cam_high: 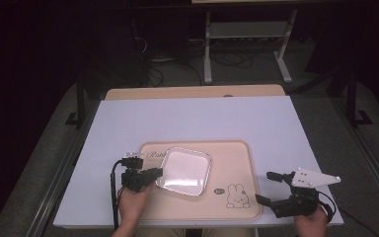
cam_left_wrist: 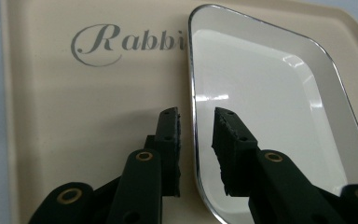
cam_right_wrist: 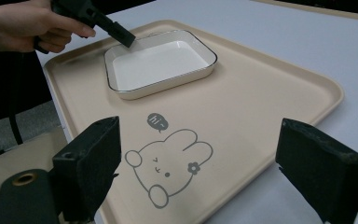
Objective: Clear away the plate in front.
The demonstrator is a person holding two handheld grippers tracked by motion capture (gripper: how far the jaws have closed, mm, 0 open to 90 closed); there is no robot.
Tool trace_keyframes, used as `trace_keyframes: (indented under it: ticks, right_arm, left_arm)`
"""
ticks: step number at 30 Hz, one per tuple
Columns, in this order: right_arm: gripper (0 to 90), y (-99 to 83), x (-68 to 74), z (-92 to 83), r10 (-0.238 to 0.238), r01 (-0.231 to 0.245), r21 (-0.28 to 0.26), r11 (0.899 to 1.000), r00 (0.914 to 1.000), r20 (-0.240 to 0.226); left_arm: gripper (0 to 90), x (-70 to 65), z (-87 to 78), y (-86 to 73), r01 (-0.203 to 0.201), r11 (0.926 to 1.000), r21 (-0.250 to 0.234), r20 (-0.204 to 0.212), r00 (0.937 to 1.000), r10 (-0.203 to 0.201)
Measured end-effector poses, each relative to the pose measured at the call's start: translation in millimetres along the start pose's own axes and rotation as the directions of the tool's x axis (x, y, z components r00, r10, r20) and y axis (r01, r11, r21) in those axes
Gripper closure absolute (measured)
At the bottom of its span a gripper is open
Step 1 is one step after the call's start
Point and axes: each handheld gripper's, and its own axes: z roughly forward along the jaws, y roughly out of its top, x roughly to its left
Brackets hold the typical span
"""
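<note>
The surface [cam_high: 192,118] is a white rectangular top. A beige tray [cam_high: 232,163] printed with a rabbit drawing [cam_high: 236,195] sits against the near edge of the surface, roughly centred.

A white rectangular dish [cam_high: 184,171] with a dark-lined rim rests flat in the left half of the tray, clear of the tray's raised border.

The left claw [cam_left_wrist: 196,122] straddles the left rim of the dish: one jaw is outside the rim over the tray, the other inside over the dish floor. A visible gap remains on each side of the rim, so the jaws are apart and not yet clamped.

The right claw [cam_high: 268,186] is held near the near-right corner of the tray, jaws wide apart, holding nothing.

Risk assessment: the rim is thin and glossy. A shallow bite may let the dish slip or pivot when raised. Closing off-square may push the dish across the tray instead of gripping it.
</note>
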Motion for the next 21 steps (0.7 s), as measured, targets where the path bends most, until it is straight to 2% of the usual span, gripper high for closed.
trace_keyframes:
  ticks: [5, 10, 15, 21]
  right_arm:
    - [13.2, 0.1, 1.2, -1.1, 0.000, 0.000, -0.003, 1.000, 1.0000, 0.006]
    - [13.2, 0.3, 1.9, -2.3, -0.004, 0.004, -0.008, 1.000, 0.9999, 0.014]
    - [13.2, 0.5, 2.4, -2.4, -0.006, 0.006, -0.008, 1.000, 0.9999, 0.015]
    - [13.2, 0.2, 1.9, -3.4, -0.005, 0.005, -0.015, 1.000, 0.9998, 0.020]
  left_arm:
    - [71.0, -4.5, -3.0, -7.4, -0.028, 0.9996, 0.002, 0.009, 0.9996, 0.028]
    - [65.4, -10.0, -5.9, -12.9, -0.058, 0.9983, -0.001, 0.002, 0.9983, 0.058]
    - [61.3, -14.6, -8.0, -18.7, -0.070, 0.9975, -0.011, 0.013, 0.9975, 0.070]
    - [61.2, -19.1, -8.3, -24.5, -0.076, 0.9970, -0.012, 0.043, 0.9961, 0.077]
